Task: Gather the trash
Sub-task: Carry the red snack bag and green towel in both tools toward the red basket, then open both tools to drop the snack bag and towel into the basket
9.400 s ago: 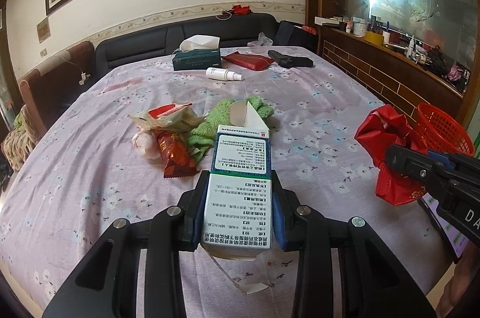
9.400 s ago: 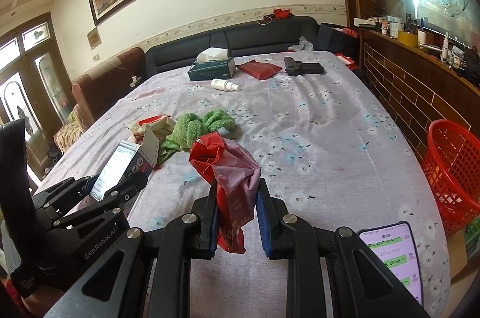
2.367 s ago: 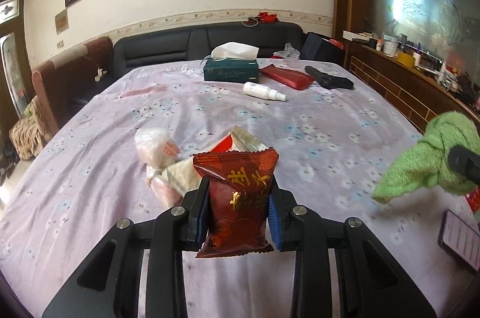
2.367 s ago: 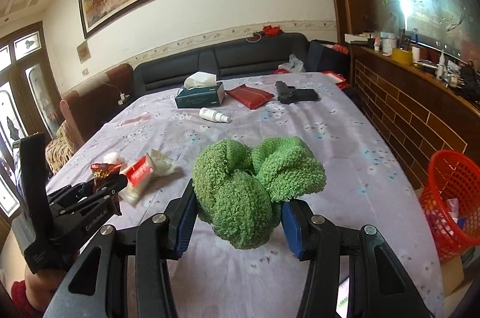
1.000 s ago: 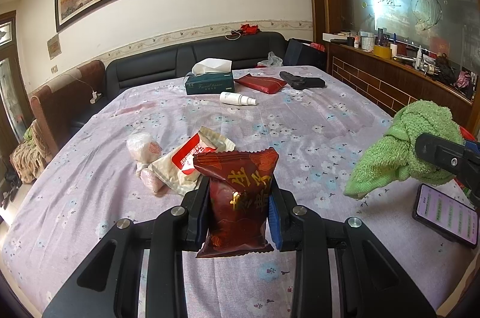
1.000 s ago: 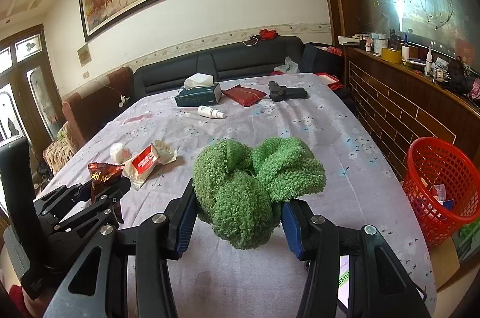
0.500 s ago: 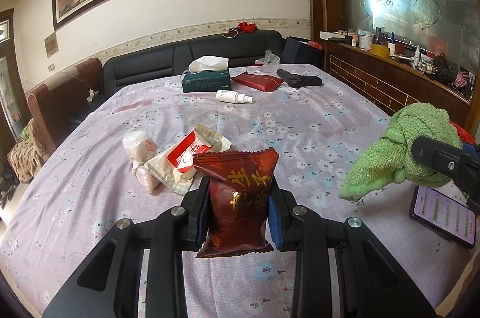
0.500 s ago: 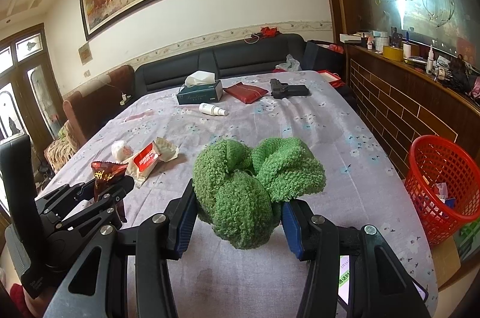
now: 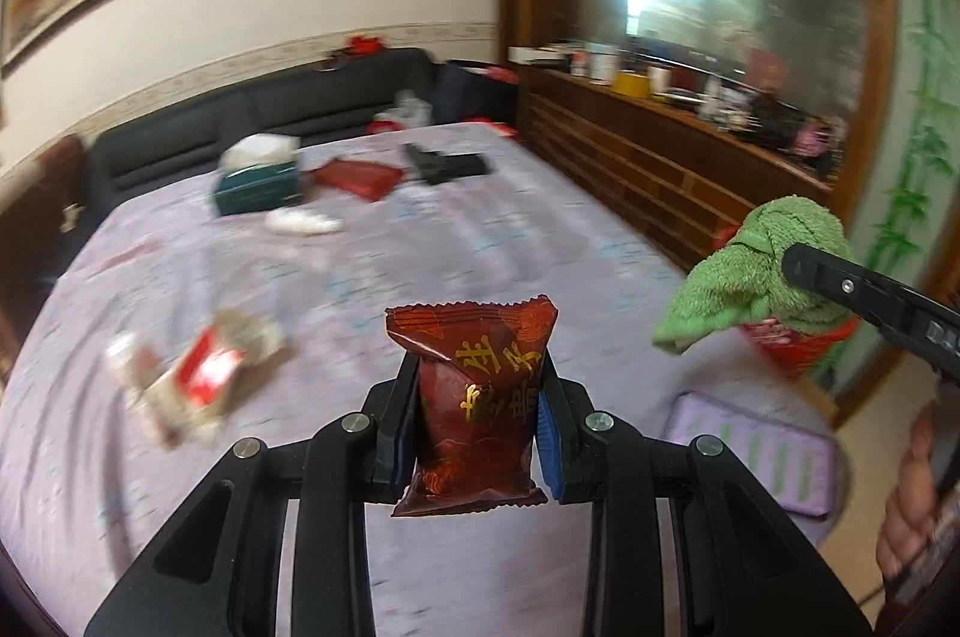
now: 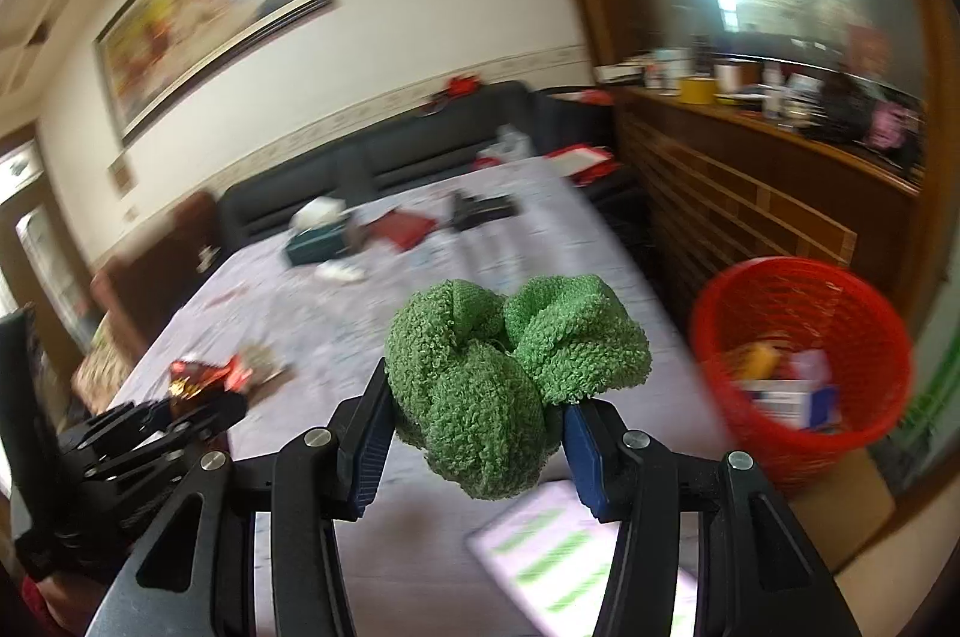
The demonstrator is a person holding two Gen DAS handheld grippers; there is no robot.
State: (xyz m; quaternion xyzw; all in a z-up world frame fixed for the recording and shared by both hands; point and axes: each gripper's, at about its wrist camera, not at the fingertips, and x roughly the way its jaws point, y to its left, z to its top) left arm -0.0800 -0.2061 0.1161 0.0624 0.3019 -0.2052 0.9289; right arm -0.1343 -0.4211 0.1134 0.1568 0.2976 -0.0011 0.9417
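My left gripper [image 9: 477, 436] is shut on a dark red snack packet [image 9: 474, 397] and holds it above the table. My right gripper [image 10: 477, 439] is shut on a bunched green towel [image 10: 510, 373], raised off the table; the towel also shows in the left wrist view [image 9: 756, 265]. A red mesh basket [image 10: 804, 307] with a box and wrappers inside stands on the floor right of the table. A red-and-white wrapper pile [image 9: 198, 379] lies on the table at the left. The left gripper with the packet also shows in the right wrist view [image 10: 198, 391].
The table has a lilac flowered cloth [image 9: 420, 247]. A phone [image 10: 558, 565] lies near its front right edge. A tissue box [image 9: 258, 184], white bottle [image 9: 300, 223], red pouch [image 9: 360, 178] and black object [image 9: 447, 163] sit at the far end. A wooden counter [image 10: 750, 193] runs along the right.
Both grippers have swung right toward the red basket, still holding the packet and the towel. The basket now looms larger in the right wrist view. Both views are motion-blurred.
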